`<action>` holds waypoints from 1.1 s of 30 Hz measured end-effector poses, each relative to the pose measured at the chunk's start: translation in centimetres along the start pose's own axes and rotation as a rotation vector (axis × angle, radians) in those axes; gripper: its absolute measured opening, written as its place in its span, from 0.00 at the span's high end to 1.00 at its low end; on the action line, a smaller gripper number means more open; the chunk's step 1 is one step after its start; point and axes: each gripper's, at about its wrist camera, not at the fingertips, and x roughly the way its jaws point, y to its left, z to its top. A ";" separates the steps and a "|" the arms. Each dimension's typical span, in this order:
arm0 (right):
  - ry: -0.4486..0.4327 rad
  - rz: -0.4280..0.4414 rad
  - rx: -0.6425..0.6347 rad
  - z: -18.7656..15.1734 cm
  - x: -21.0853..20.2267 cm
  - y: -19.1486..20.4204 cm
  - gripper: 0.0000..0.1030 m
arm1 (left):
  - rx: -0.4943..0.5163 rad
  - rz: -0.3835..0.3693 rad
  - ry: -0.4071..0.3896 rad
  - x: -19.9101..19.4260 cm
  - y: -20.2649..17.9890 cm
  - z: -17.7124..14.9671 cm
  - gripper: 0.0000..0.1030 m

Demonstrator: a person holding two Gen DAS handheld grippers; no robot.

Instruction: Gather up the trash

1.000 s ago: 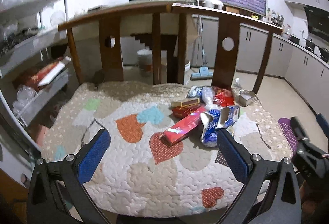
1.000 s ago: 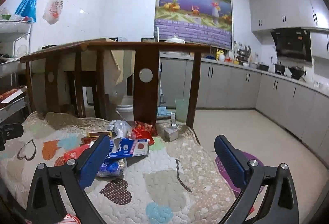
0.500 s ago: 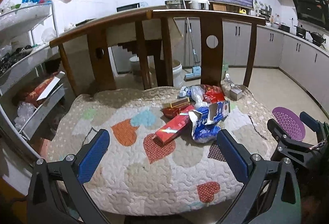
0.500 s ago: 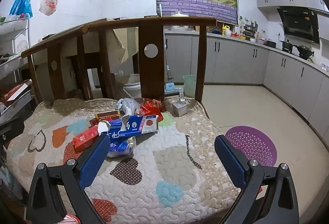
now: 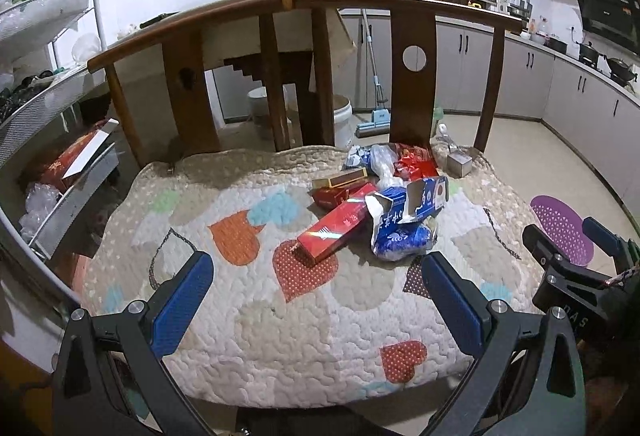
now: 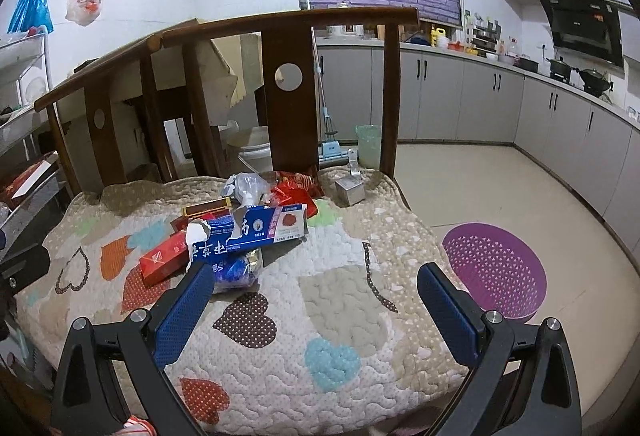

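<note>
Nothing is collected yet: both grippers (jaws wide apart, empty) face the trash pile point(image 5: 376, 204) at one o'clock on the quilt point(image 5: 248, 316).

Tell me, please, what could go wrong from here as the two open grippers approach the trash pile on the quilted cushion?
The torn blue and white toothpaste carton lies across the crumpled blue foil wrapper and long red carton, so pulling one may drag the others. The small metal box sits near the quilted heart-patterned cushion's far edge and could be knocked off. The soft quilt might snag a lowered fingertip.
</note>
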 end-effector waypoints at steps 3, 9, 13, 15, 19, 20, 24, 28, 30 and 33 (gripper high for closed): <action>0.008 0.005 0.005 0.0 0.1 -0.1 0.00 | -0.001 -0.001 0.010 0.3 0.0 0.0 0.00; 0.027 0.013 0.006 -0.2 0.4 0.0 0.00 | -0.005 -0.005 0.027 0.6 0.1 -0.2 0.00; 0.036 0.017 0.007 -0.3 0.6 0.0 0.00 | -0.011 -0.009 0.039 0.9 0.2 -0.4 0.00; 0.044 0.023 0.007 -0.4 0.8 0.1 0.00 | -0.013 -0.011 0.045 1.0 0.3 -0.4 0.00; 0.058 0.028 0.007 -0.6 1.0 0.0 0.00 | -0.016 -0.014 0.060 1.4 0.3 -0.6 0.00; 0.062 0.029 0.008 -0.6 1.1 0.0 0.00 | -0.017 -0.015 0.064 1.5 0.3 -0.6 0.00; 0.080 0.039 0.015 -0.8 1.4 -0.1 0.00 | -0.029 -0.021 0.080 1.8 0.6 -0.8 0.00; 0.101 0.058 0.016 -0.9 1.8 0.1 0.00 | -0.066 -0.038 0.102 2.6 1.6 -0.9 0.00; 0.125 0.086 0.019 -0.9 2.2 0.2 0.00 | -0.098 -0.052 0.114 3.1 2.6 -0.9 0.00; 0.160 0.136 0.031 -0.6 3.1 -0.2 0.01 | -0.157 -0.082 0.155 4.7 4.7 -1.0 0.00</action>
